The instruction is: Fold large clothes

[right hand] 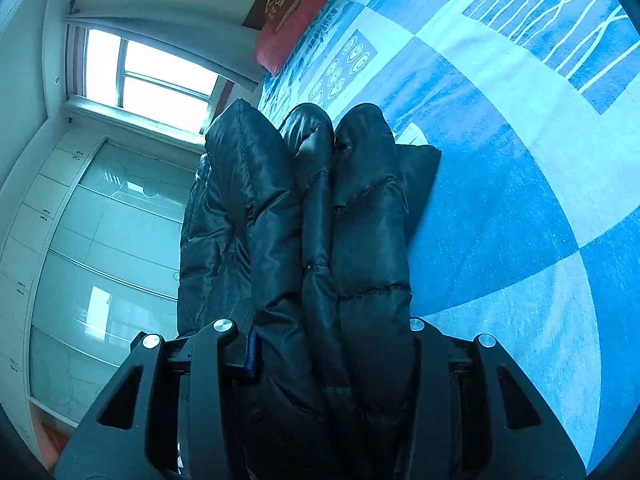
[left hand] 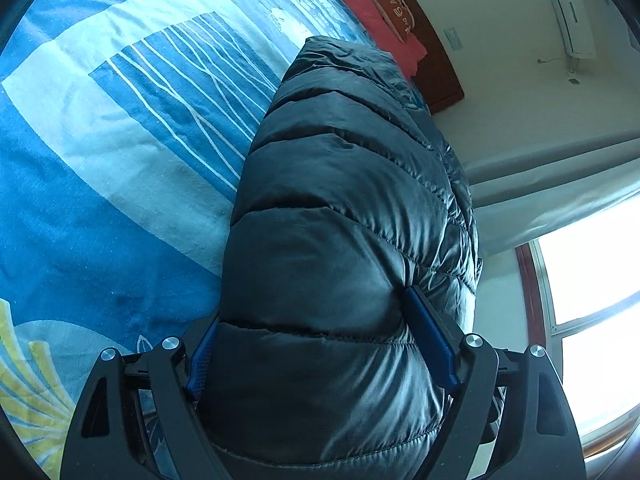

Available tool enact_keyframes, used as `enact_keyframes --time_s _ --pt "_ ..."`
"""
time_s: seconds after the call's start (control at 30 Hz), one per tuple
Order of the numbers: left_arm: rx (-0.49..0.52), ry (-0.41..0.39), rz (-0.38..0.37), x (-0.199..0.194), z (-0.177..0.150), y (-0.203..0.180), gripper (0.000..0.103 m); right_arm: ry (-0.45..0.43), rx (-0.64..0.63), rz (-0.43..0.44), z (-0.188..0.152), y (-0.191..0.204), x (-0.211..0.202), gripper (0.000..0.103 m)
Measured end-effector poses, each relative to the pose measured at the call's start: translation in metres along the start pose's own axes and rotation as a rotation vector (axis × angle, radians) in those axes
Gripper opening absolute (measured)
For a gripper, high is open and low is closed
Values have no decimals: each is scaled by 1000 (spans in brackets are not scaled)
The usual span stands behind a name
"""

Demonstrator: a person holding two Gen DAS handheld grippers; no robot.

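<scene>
A black quilted puffer jacket [left hand: 340, 208] fills the middle of the left wrist view, held above a blue patterned bedsheet [left hand: 120, 140]. My left gripper [left hand: 320, 344] is shut on a thick fold of it, blue pads pressing both sides. In the right wrist view the same jacket [right hand: 332, 220] shows as several stacked padded layers standing on edge. My right gripper [right hand: 332, 344] is shut on those layers over the bedsheet [right hand: 500, 200]. Most of both grippers' fingertips are buried in the fabric.
A pink pillow [left hand: 372, 12] and a brown wooden headboard [left hand: 432, 60] lie at the bed's far end. A bright window [right hand: 148, 72] and a wardrobe with glass doors [right hand: 100, 240] stand beside the bed. An air conditioner [left hand: 568, 12] hangs on the wall.
</scene>
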State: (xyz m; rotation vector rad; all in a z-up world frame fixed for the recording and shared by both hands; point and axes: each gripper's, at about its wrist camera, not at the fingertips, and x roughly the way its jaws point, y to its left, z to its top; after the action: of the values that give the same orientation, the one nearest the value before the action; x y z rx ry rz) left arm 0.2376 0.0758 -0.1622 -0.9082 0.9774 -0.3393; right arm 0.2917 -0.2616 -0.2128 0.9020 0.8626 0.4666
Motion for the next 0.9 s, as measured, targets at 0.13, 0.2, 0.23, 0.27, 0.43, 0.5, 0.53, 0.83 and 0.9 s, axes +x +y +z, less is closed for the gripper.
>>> enact_keyframes --time_s 0.13,0.2,0.23,0.27,0.43,0.5,0.53,0.83,0.9 --pt "8 1 -2 0 1 0 81 -6 5 2 -7 5 1 41" --pt "9 1 1 -7 7 7 81 -5 5 -5 -8 7 5 42" --pt "8 2 1 -7 7 8 81 -5 4 -9 -8 8 5 44" --pt "7 3 -1 -8 7 7 82 -5 3 -16 -8 8 4 45" --pt "-13 27 -18 -12 11 10 83 4 2 -41 -5 12 -2 60" --pt "-20 30 -29 -21 12 14 82 6 -8 -52 -4 14 -6 64" --pt "-18 23 -33 -27 13 15 81 3 -20 -61 -3 16 -10 67" --pt "32 -40 -35 -38 46 11 81 -39 -63 -93 33 33 -15 74" --pt "55 -29 0 -27 54 5 81 -41 -52 -108 44 35 -9 75"
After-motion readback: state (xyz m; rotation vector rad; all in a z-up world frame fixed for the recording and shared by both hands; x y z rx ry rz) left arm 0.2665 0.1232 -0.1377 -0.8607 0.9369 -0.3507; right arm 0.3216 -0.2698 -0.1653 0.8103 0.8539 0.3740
